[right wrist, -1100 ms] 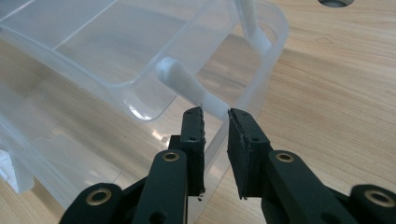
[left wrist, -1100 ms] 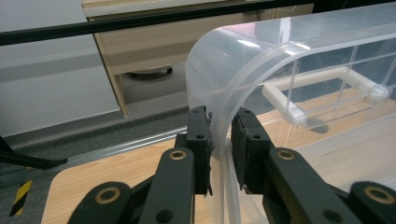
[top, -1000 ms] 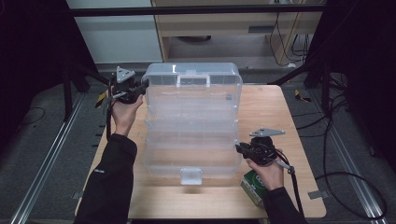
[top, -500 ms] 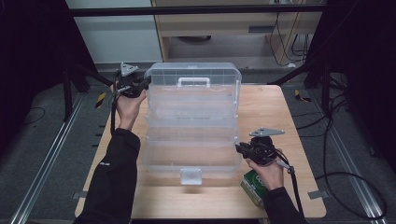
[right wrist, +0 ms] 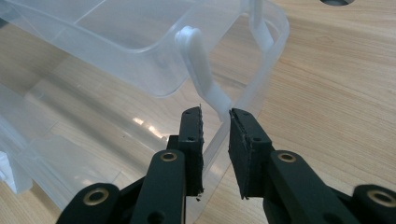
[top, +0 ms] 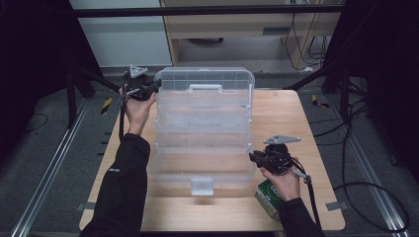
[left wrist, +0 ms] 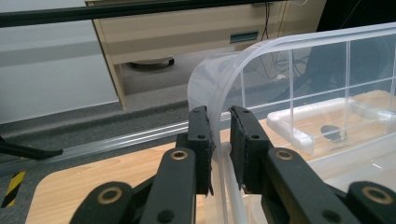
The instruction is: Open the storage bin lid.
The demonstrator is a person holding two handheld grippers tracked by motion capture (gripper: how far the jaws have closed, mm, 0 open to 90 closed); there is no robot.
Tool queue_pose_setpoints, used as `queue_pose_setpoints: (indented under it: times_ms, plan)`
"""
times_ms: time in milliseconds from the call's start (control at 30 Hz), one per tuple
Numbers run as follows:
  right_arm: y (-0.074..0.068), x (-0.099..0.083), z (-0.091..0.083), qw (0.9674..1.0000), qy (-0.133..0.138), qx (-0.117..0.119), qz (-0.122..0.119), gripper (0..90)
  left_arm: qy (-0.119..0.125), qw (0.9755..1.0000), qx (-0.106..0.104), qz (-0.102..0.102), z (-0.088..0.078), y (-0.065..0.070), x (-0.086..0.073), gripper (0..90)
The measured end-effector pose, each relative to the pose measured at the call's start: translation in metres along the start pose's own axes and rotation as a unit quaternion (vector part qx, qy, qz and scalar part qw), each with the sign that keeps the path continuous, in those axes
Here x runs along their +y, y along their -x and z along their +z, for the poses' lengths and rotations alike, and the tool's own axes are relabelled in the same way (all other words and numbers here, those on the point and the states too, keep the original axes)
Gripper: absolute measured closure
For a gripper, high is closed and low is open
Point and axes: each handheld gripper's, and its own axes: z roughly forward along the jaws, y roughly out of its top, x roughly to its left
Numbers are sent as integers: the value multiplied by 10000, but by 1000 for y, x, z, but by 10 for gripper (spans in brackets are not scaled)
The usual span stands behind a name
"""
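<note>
on worktop [top: 296,113], clear plastic organiser box [top: 202,128] spread open in tiers. left hand-held gripper [top: 154,88] clamped on far-left lid rim [left wrist: 219,116]; right hand-held gripper [top: 253,157] pinching near-right edge by white hinge arm [right wrist: 205,79]. unfolding looks mostly done, compartments look empty. green packet [top: 267,197] by right hand, print unreadable.

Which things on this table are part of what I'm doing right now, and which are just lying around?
In the job:
- clear plastic organiser box, tiers spread open
- left claw, clamped on the box's far top-tier rim
- right claw, straddling the near bottom-tier wall

Lying about:
- green-and-white carton at the near table edge, under the right hand
- wooden table
</note>
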Motion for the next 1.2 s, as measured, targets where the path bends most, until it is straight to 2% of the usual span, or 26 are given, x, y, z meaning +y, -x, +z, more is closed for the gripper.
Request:
queue_pose_setpoints:
  times_ms: [233,500,633,900,1033,1200]
  plan:
    - [0,0,0,10000,-11,13,13,749,-76,10000,29,-1,10,-2,0,779]
    - [1,1,0,10000,-26,25,-7,749,-120,9999,43,-91,22,-6,-3,776]
    - [1,1,0,10000,-35,24,7,749,-242,9996,125,-23,29,-5,-3,772]
    - [1,1,0,10000,-32,20,-7,748,-386,9991,151,-18,45,-8,-6,765]
    - [1,1,0,10000,-40,20,2,748,-421,9989,134,-143,51,-10,-7,768]
    - [2,2,0,10000,-65,29,-32,747,-453,9988,75,-158,52,-13,-6,768]
